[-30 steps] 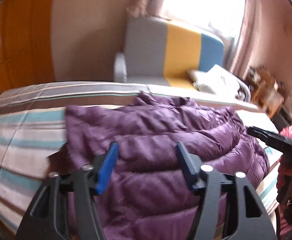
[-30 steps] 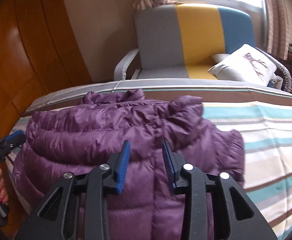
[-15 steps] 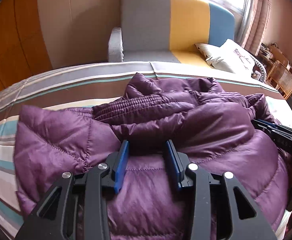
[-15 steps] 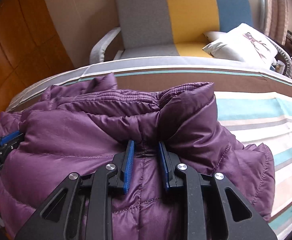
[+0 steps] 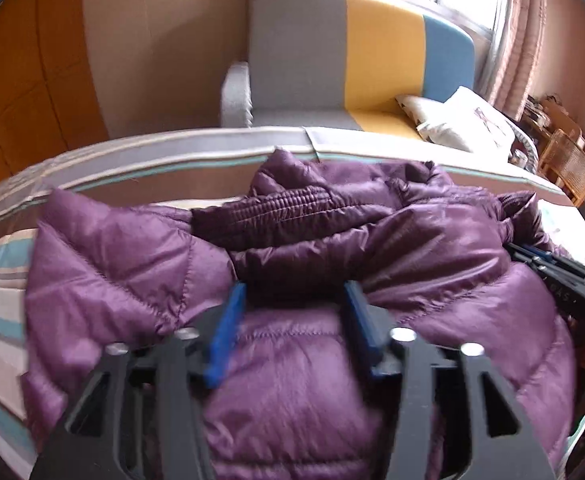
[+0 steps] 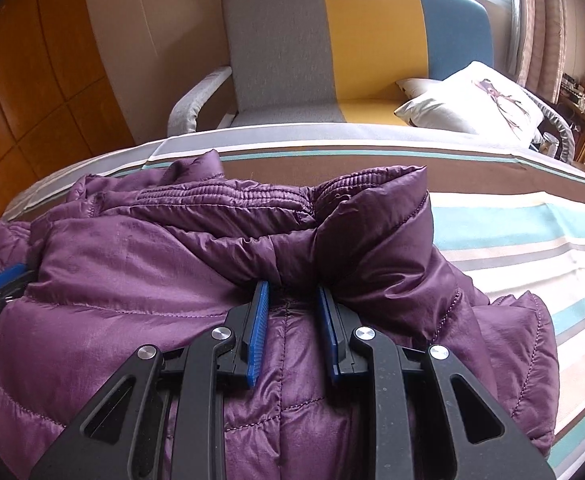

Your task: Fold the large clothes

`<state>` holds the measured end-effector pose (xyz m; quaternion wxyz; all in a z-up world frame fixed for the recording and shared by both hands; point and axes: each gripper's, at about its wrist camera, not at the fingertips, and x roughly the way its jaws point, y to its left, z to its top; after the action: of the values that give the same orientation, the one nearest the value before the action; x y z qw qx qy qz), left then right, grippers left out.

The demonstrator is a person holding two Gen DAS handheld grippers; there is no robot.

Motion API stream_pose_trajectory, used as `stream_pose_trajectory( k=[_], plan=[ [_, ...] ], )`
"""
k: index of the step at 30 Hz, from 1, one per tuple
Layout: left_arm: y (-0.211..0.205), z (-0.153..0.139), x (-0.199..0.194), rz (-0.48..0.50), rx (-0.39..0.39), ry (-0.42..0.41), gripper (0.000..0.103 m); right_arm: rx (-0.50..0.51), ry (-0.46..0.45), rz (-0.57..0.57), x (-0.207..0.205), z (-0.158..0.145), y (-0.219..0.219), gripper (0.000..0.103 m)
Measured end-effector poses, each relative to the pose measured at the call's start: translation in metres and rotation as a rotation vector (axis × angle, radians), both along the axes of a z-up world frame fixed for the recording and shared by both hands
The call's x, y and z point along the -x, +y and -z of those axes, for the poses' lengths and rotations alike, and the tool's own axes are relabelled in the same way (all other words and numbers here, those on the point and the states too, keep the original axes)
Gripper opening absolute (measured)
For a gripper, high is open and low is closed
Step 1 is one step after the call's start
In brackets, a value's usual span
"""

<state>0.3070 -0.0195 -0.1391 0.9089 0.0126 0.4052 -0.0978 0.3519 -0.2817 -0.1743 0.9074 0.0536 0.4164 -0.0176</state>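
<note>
Purple jacket (image 6: 140,280) fold pinched in right gripper (image 6: 292,292), left gripper (image 5: 294,292) just opening, fold between

Purple puffer jacket (image 5: 332,360) on striped bed (image 5: 92,176)

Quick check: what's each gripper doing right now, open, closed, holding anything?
Left gripper: open, jaws just widened, letting go of the purple jacket.
Right gripper: shut on a fold of the jacket.
</note>
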Motion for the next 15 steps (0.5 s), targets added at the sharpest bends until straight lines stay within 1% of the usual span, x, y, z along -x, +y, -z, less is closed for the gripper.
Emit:
stream_pose_trajectory(
  k=[1, 3, 6, 8, 9, 10, 11, 12, 14, 15],
  plan=[
    [-0.001, -0.008, 0.007, -0.001, 0.015, -0.023, 0.072, 0.001, 0.0, 0.0, -0.001, 0.0, 0.0, 0.025],
    [-0.003, -0.016, 0.011, -0.01, -0.001, -0.043, 0.073, 0.0, -0.003, 0.0, 0.0, 0.001, 0.0, 0.025],
    [-0.001, -0.024, 0.008, -0.035, -0.041, -0.07, 0.073, 0.004, -0.005, 0.002, 0.0, 0.001, 0.001, 0.025],
    [0.008, -0.022, -0.003, -0.084, -0.102, -0.075, 0.073, 0.003, -0.008, 0.002, 0.001, 0.0, 0.001, 0.025],
    [0.016, -0.018, -0.01, -0.116, -0.118, -0.061, 0.073, -0.002, -0.007, 0.002, 0.0, 0.0, 0.001, 0.025],
    [0.024, -0.014, -0.015, -0.138, -0.117, -0.042, 0.073, -0.003, -0.007, 0.003, 0.0, 0.0, 0.0, 0.025],
    [0.036, -0.008, -0.022, -0.163, -0.095, -0.014, 0.073, 0.003, -0.002, 0.013, 0.0, 0.0, 0.001, 0.025],
    [0.046, -0.004, -0.026, -0.175, -0.054, -0.003, 0.074, 0.003, -0.002, 0.013, 0.0, 0.001, 0.001, 0.025],
    [0.052, 0.003, -0.029, -0.176, -0.018, -0.008, 0.075, 0.002, -0.003, 0.014, 0.0, 0.001, 0.001, 0.025],
    [0.05, 0.007, -0.03, -0.172, -0.017, -0.008, 0.075, 0.005, -0.004, 0.014, 0.0, 0.001, 0.001, 0.025]
  ],
)
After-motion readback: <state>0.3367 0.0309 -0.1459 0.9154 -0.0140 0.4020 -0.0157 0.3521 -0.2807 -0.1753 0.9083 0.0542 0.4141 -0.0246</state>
